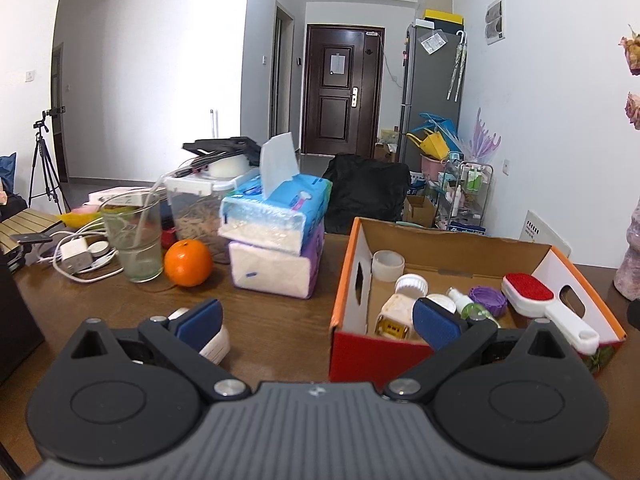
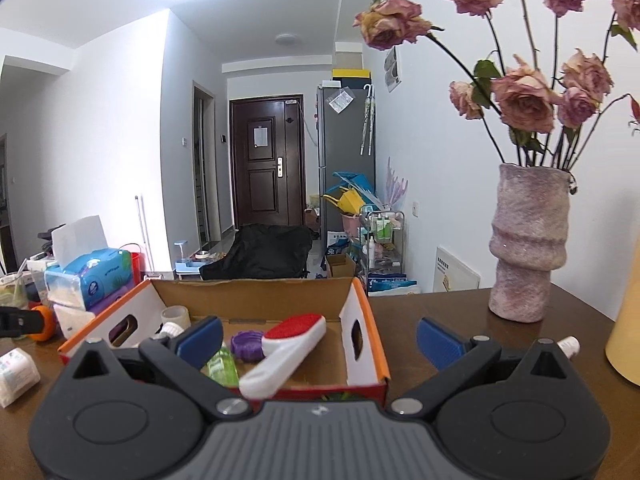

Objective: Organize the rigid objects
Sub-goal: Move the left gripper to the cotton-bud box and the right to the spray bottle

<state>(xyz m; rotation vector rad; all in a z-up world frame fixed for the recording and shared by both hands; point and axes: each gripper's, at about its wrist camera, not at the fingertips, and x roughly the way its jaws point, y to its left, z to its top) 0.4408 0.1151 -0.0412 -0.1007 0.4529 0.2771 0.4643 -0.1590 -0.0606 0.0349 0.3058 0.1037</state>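
Cables and charger (image 1: 76,258): far left of the wooden table (image 1: 276,316), a white tangle lying flat.
Glass (image 1: 134,236): upright just right of the cables, with a straw in it.
Orange (image 1: 188,263): just beside the glass, on its right, in front of a clear plastic tub (image 1: 192,204).
Tissue packs (image 1: 276,240): two stacked, the blue one on top with a sheet standing up out of it; the stack is near the box's left wall but apart from it.
Left gripper (image 1: 320,322): fingers spread wide, nothing between them. Its left pad sits over a small white packet (image 1: 216,344) on the table; its right pad overlaps the near left part of the box in view.
Cardboard box (image 1: 348,280): open-topped, orange rim, on the table right of the tissues. Inside, left to right: a roll of tape (image 1: 387,265) at the back left, a white-capped bottle (image 1: 400,304), a small green spray bottle (image 1: 470,306), a purple lid (image 1: 488,300), and a red-and-white lint brush (image 1: 538,302) whose handle leans up on the near right wall.
Right gripper (image 2: 320,342): fingers wide apart and holding nothing. The left pad is in front of the box's contents, the right pad over bare table to the right of the box.
White tube (image 2: 568,346): only its capped end shows, beside the right finger.
Vase (image 2: 528,248): upright on the table, well right of the box, holding dried pink roses (image 2: 524,100).
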